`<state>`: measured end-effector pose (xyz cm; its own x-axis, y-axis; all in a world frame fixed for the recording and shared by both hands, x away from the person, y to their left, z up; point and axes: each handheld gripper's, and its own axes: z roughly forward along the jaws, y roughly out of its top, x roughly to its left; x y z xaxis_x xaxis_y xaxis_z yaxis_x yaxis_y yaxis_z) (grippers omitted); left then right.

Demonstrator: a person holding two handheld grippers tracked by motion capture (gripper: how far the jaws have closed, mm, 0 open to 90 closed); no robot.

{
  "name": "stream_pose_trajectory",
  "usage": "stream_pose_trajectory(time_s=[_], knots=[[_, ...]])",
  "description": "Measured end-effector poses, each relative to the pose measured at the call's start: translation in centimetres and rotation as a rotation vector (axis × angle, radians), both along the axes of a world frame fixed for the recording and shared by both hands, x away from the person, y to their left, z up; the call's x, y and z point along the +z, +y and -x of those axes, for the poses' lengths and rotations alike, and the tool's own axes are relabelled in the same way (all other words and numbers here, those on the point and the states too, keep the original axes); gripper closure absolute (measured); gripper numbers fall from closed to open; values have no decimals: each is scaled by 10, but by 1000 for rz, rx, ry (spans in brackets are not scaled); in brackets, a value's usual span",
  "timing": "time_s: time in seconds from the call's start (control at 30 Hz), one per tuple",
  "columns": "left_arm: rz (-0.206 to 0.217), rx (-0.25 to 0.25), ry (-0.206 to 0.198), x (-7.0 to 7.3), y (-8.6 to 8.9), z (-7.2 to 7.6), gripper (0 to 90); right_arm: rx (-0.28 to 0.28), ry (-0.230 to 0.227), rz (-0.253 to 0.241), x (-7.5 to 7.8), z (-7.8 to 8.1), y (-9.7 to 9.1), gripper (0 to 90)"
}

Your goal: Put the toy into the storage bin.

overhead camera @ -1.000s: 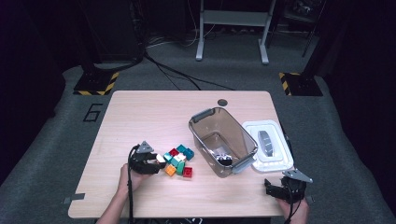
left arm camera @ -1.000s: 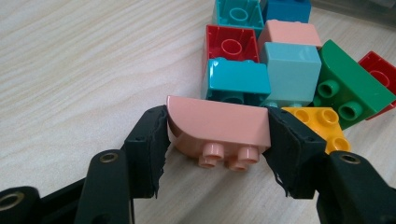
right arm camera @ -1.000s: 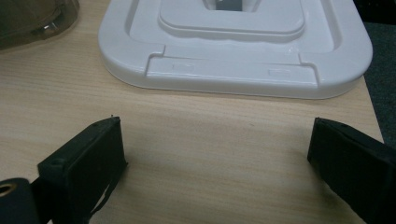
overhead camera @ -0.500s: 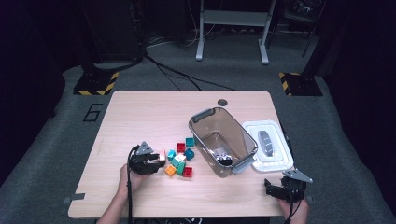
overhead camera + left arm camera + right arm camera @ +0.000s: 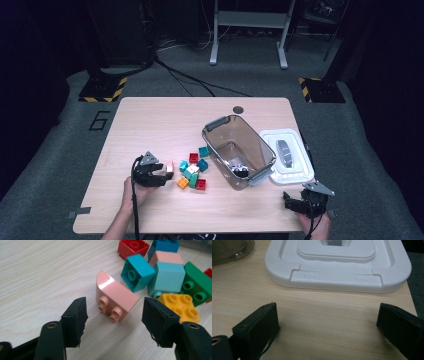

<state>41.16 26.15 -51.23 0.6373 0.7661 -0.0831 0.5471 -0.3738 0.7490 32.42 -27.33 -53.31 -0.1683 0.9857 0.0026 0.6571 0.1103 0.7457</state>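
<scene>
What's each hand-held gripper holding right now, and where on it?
Nothing. The left hand-held gripper has just been opening; the pink brick lies between its jaws, untouched. The right hand-held gripper is open over bare table.

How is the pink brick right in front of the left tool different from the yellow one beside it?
The pink brick has one rounded, glossy edge and lies tipped on its side, studs facing the camera; the yellow brick is flat and square-cornered, sitting upright with studs on top. The pink one lies apart from the pile, in front of the open left tool; the yellow one touches the other bricks. Both show four studs and rest on the table.
</scene>
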Motion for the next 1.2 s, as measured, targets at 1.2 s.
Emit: stream_pose_trajectory(time_s=[1.2], knots=[[-33, 26, -1, 19, -7, -8, 563, -5, 0, 0, 0, 0, 0, 38]])
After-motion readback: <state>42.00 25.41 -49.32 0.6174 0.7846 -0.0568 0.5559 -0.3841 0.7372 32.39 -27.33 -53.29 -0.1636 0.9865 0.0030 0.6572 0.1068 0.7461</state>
